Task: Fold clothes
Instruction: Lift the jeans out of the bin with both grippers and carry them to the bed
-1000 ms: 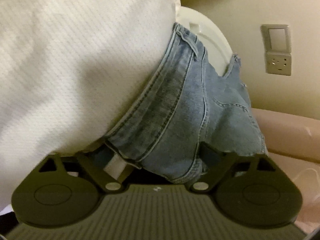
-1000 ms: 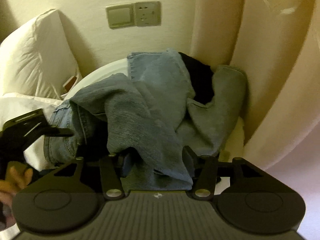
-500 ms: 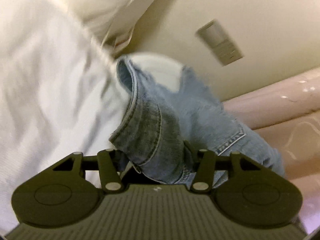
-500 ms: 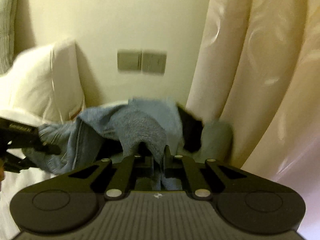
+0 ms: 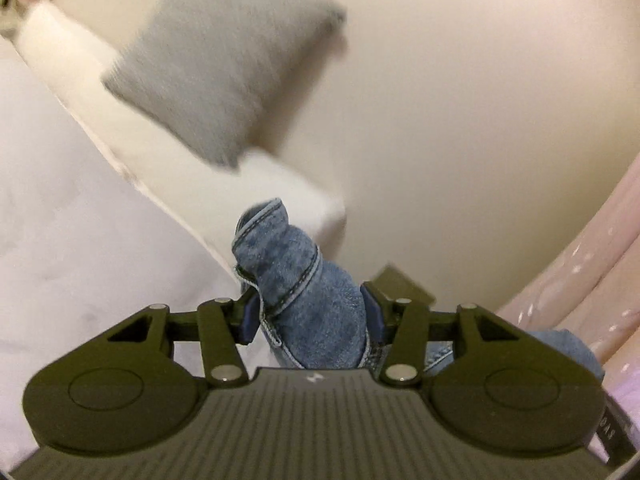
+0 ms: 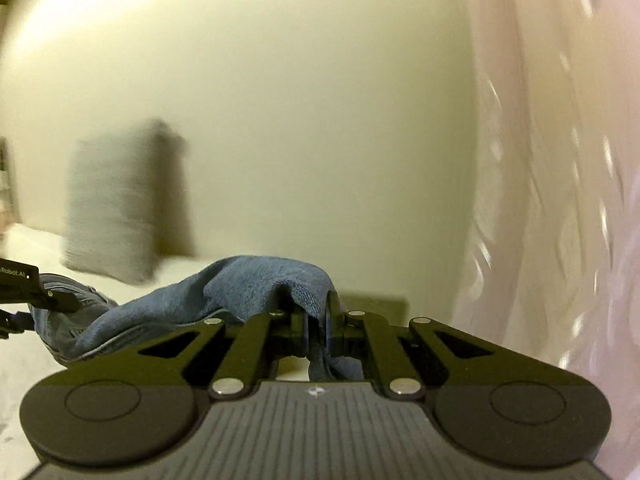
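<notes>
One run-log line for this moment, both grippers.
left gripper: shut on jeans, thick bunched fold | right gripper: shut on jeans, thin edge | jeans span both grippers | backdrop: grey cushion, curtain

Blue denim jeans [image 5: 312, 304], grey cushion [image 5: 224, 68], cream wall [image 5: 460, 120], pale pink curtain [image 6: 560, 160]

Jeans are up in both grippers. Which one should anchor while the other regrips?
Left. The left gripper clamps a thick seamed bunch of the jeans; the right gripper pinches only a thin edge.
</notes>
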Tool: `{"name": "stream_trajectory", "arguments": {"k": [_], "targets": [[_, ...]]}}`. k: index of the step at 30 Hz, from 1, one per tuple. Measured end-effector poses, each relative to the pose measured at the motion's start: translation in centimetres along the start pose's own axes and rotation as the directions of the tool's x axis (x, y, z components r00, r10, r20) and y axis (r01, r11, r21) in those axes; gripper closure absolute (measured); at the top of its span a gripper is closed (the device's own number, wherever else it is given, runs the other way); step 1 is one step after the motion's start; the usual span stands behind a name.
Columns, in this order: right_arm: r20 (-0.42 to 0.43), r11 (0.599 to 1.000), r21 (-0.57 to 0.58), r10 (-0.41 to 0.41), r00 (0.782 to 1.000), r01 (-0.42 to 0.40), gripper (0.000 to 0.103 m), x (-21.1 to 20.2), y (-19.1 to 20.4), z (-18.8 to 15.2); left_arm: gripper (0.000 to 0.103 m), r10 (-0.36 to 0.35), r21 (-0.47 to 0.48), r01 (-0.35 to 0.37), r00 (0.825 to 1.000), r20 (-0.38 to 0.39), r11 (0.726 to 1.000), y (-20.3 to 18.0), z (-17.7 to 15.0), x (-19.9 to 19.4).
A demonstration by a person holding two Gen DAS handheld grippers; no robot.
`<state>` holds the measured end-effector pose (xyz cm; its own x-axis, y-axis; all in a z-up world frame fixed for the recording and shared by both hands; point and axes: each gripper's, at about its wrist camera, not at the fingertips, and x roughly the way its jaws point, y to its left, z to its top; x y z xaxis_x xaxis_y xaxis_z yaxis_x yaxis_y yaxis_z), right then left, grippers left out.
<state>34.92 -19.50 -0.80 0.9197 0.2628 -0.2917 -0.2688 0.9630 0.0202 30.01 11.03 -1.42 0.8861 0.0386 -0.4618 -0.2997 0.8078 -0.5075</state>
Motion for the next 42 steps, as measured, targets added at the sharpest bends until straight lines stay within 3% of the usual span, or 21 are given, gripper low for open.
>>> {"name": "stream_trajectory", "arguments": {"k": [4,8,10,13,14,17,20,22,24,26,27,28,29,30,32,34,35,36,38,41,42], "targets": [[0.102,0.992,-0.057,0.115,0.988,-0.110,0.097,-3.4,2.8,3.0,0.058,0.032,-0.018,-0.031,0.994,0.108,0.999,1.1,0.8,-7.6],[0.171,0.963,-0.110,0.262,0.950,-0.246,0.096,-5.8,7.9,6.6,0.058,0.098,-0.078,-0.083,0.974,0.203,0.993,4.6,1.3,-15.3],[0.201,0.928,-0.157,0.365,0.909,-0.338,0.096,-7.4,11.9,8.5,0.058,0.143,-0.132,-0.111,0.954,0.263,0.985,7.3,1.8,-19.9],[0.241,0.849,-0.233,0.524,0.817,-0.475,0.096,-10.2,18.8,11.2,0.058,0.240,-0.212,-0.170,0.897,0.372,0.962,12.2,2.6,-29.1],[0.249,0.814,-0.251,0.577,0.778,-0.524,0.096,-11.5,21.4,11.8,0.058,0.284,-0.234,-0.201,0.868,0.407,0.951,13.5,2.7,-32.1],[0.248,0.686,-0.269,0.727,0.640,-0.676,0.096,-15.3,28.9,13.4,0.058,0.434,-0.289,-0.328,0.754,0.493,0.899,16.6,2.9,-42.1],[0.240,0.530,-0.231,0.844,0.480,-0.816,0.096,-19.1,36.0,14.0,0.058,0.564,-0.334,-0.456,0.628,0.536,0.825,18.7,3.9,-52.2],[0.230,0.419,-0.164,0.897,0.378,-0.893,0.096,-21.4,40.0,14.4,0.058,0.637,-0.352,-0.544,0.532,0.557,0.762,19.4,4.6,-58.5],[0.227,0.314,-0.073,0.929,0.291,-0.946,0.096,-23.1,43.2,14.0,0.057,0.681,-0.351,-0.616,0.448,0.580,0.705,19.3,5.2,-62.7],[0.196,0.242,0.013,0.951,0.240,-0.970,0.096,-23.2,45.9,13.1,0.056,0.720,-0.363,-0.667,0.391,0.573,0.651,19.6,5.7,-65.2],[0.160,0.225,0.042,0.960,0.229,-0.973,0.096,-22.9,47.2,12.2,0.056,0.739,-0.374,-0.679,0.383,0.555,0.632,20.1,5.9,-66.0],[0.102,0.227,0.062,0.967,0.232,-0.972,0.095,-22.4,48.3,10.9,0.055,0.754,-0.384,-0.683,0.389,0.529,0.622,20.8,6.0,-66.1],[0.045,0.229,0.082,0.971,0.233,-0.970,0.094,-21.8,49.5,9.6,0.051,0.768,-0.397,-0.680,0.408,0.494,0.617,21.7,5.8,-66.0],[-0.022,0.239,0.097,0.971,0.238,-0.966,0.094,-21.2,50.6,8.2,0.050,0.771,-0.407,-0.667,0.442,0.458,0.624,22.8,5.4,-65.6],[-0.216,0.308,0.094,0.935,0.283,-0.947,0.089,-18.8,52.6,4.2,0.044,0.760,-0.436,-0.623,0.535,0.368,0.650,25.5,3.6,-64.1],[-0.411,0.388,0.036,0.846,0.340,-0.921,0.082,-16.7,53.7,-0.5,0.044,0.740,-0.482,-0.585,0.627,0.241,0.653,28.4,0.7,-60.9],[-0.485,0.427,-0.003,0.790,0.374,-0.904,0.079,-15.9,53.5,-3.0,0.044,0.729,-0.503,-0.577,0.663,0.171,0.643,29.9,-1.1,-59.0],[-0.549,0.450,-0.034,0.738,0.393,-0.892,0.076,-15.0,53.0,-5.2,0.044,0.725,-0.519,-0.582,0.680,0.112,0.626,30.8,-2.8,-57.5],[-0.659,0.484,-0.093,0.625,0.418,-0.870,0.076,-13.3,51.9,-9.5,0.045,0.731,-0.552,-0.612,0.683,-0.006,0.567,32.3,-6.6,-55.0],[-0.747,0.460,-0.103,0.550,0.374,-0.882,0.072,-12.4,51.3,-12.3,0.045,0.723,-0.625,-0.627,0.676,-0.142,0.465,33.2,-11.8,-51.2],[-0.766,0.431,-0.111,0.537,0.354,-0.895,0.062,-11.9,51.2,-12.8,0.045,0.723,-0.644,-0.634,0.668,-0.176,0.429,33.1,-13.7,-50.3]]}}
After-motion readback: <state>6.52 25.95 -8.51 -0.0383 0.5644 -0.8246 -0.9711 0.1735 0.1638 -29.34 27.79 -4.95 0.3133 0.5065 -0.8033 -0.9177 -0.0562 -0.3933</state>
